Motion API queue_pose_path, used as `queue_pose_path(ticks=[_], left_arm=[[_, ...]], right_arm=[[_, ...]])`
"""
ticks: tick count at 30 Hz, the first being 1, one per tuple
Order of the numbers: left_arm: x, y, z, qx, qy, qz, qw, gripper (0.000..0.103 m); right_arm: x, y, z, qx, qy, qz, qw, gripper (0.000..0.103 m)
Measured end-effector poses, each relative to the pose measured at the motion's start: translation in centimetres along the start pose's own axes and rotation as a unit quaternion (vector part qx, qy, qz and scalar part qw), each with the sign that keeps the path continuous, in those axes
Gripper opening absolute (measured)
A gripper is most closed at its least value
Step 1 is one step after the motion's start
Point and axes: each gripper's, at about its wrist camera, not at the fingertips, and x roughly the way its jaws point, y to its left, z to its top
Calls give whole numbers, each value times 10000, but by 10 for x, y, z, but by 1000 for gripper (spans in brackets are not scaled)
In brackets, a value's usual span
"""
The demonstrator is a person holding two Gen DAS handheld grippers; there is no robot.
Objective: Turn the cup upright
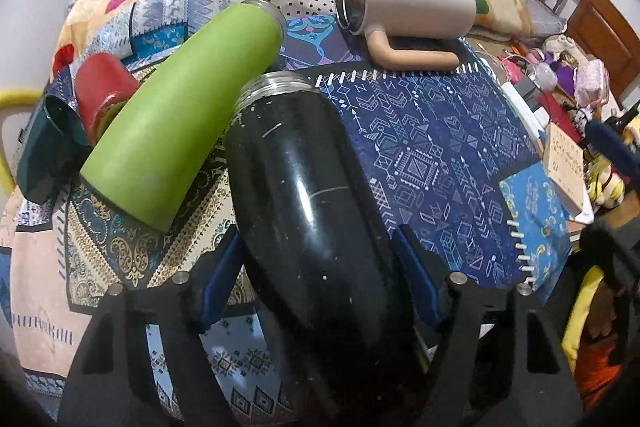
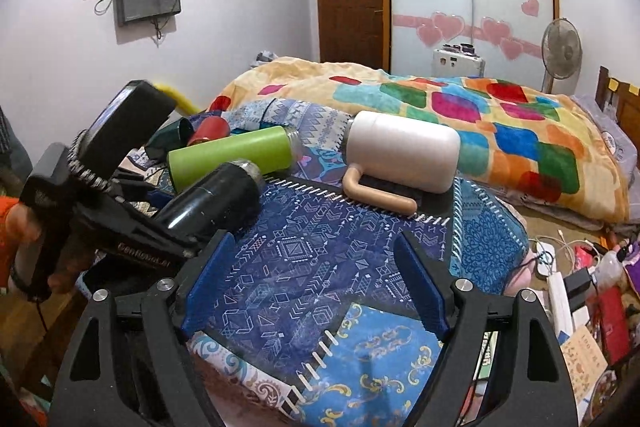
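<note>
A black flask (image 1: 304,195) lies tilted between my left gripper's (image 1: 316,267) blue pads, which are shut on its body; its open mouth points away. In the right wrist view the left gripper (image 2: 192,227) holds the black flask (image 2: 212,199) a little above the blue patterned cloth (image 2: 320,259). A green flask (image 1: 184,115) lies on its side to the left, also seen in the right wrist view (image 2: 232,155). A white mug with a tan handle (image 1: 408,3) lies on its side farther back, also in the right wrist view (image 2: 400,155). My right gripper (image 2: 316,275) is open and empty over the cloth.
A red cup (image 1: 102,91) and a dark green cup (image 1: 48,147) lie on their sides at the left. A colourful blanket (image 2: 480,123) covers the bed behind. Cables, boxes and clutter (image 2: 580,287) lie on the floor at the right.
</note>
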Motion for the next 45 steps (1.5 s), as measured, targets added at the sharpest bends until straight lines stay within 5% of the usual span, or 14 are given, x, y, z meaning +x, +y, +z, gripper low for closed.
queue_pose_path(ticks=[14, 28, 36, 45], left_arm=[[-55, -10, -7, 310, -720, -137, 9968, 64], [-133, -18, -26, 550, -1962, -115, 9789, 64], [-135, -11, -12, 456, -2196, -180, 9744, 64], [-116, -8, -6, 478, -2023, -186, 9780, 64]], right_arm=[[-5, -7, -3, 129, 32, 12, 9999, 83], [-24, 3, 17, 9, -365, -115, 9993, 83], [-25, -5, 25, 127, -542, -184, 9983, 87], [-20, -7, 26, 104, -529, -224, 9983, 87]])
